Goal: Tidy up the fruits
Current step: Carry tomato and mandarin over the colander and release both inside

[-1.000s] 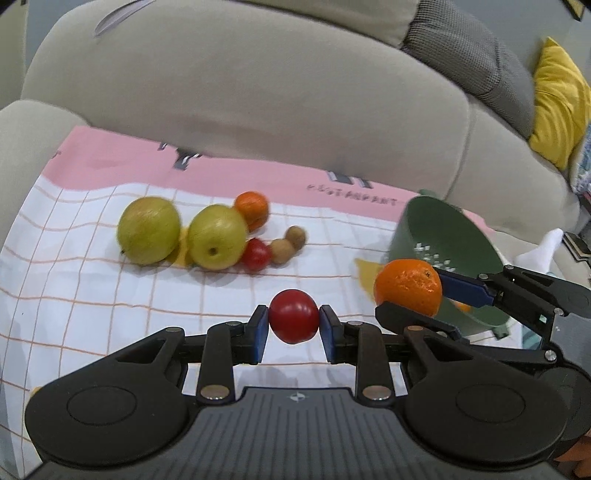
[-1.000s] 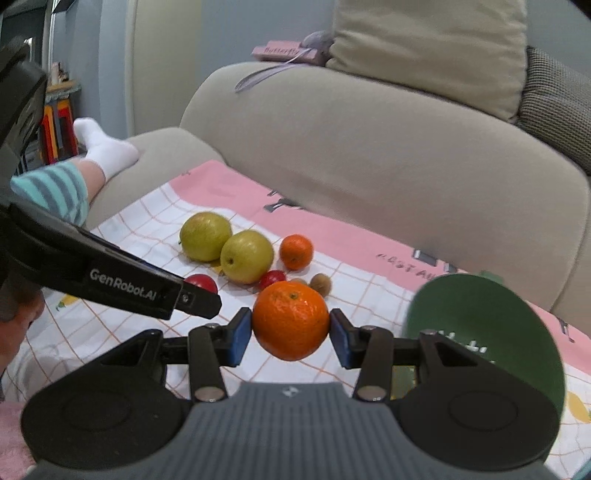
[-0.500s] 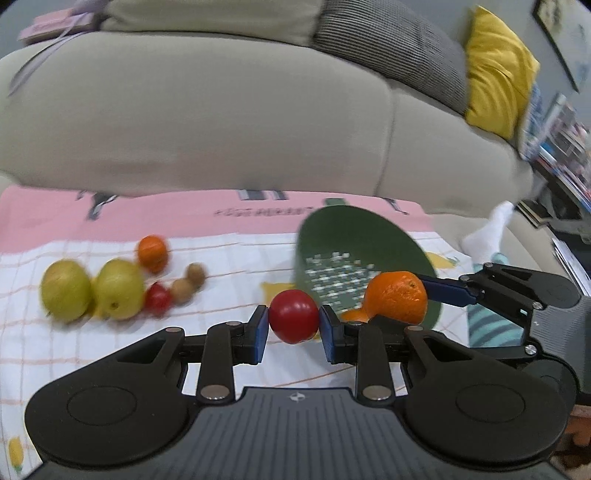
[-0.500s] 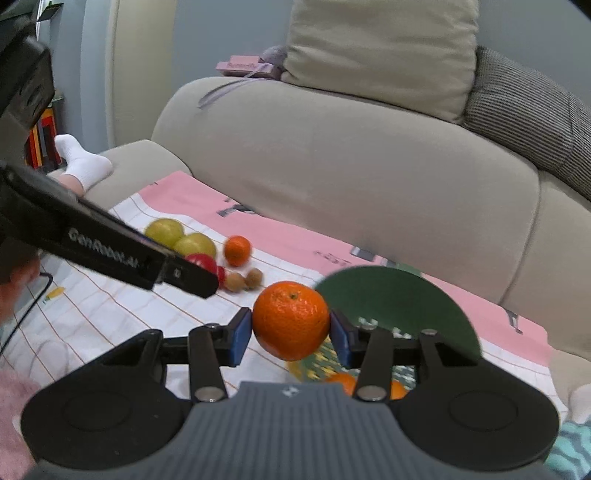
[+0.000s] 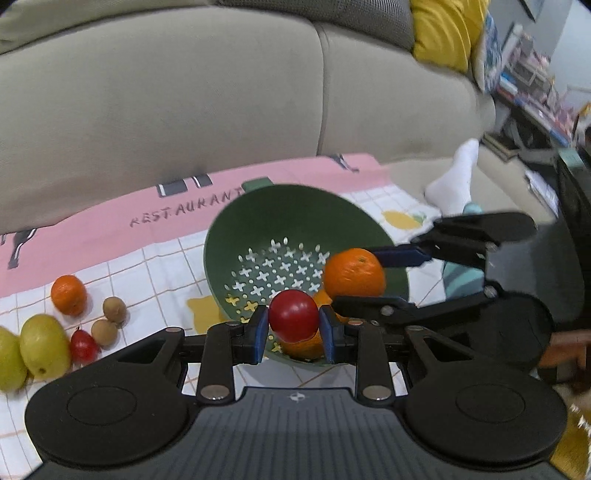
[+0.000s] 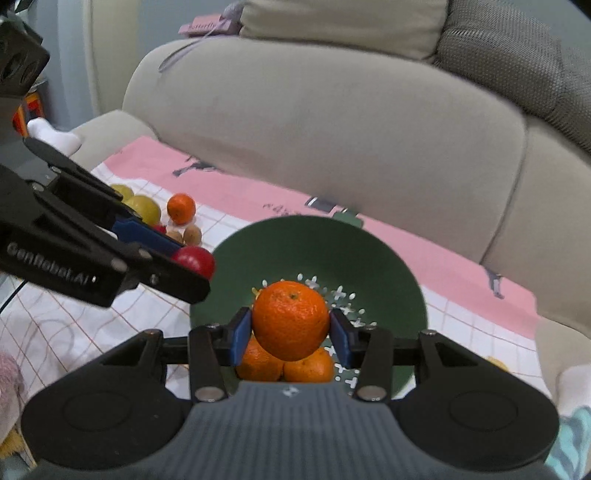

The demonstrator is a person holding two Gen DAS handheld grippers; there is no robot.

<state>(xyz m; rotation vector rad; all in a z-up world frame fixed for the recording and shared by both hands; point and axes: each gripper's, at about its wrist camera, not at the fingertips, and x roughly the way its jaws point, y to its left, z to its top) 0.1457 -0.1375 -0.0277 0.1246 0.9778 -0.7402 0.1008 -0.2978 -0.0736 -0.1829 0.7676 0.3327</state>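
Observation:
My left gripper is shut on a small red tomato and hangs over the near rim of the green colander. My right gripper is shut on an orange mandarin, held above the colander. Two mandarins lie inside the bowl under it. In the right wrist view the left gripper with the tomato reaches in from the left. On the checked cloth to the left lie two yellow-green pears, a mandarin, a red tomato and two brown longans.
The cloth covers a beige sofa seat, with the sofa back close behind. A white-socked foot rests to the right of the colander. A yellow cushion sits at the top right.
Both grippers have carried their fruit to the right, from beside the loose fruit to over the colander. The colander now fills the middle of both views, and the loose fruit has slid left.

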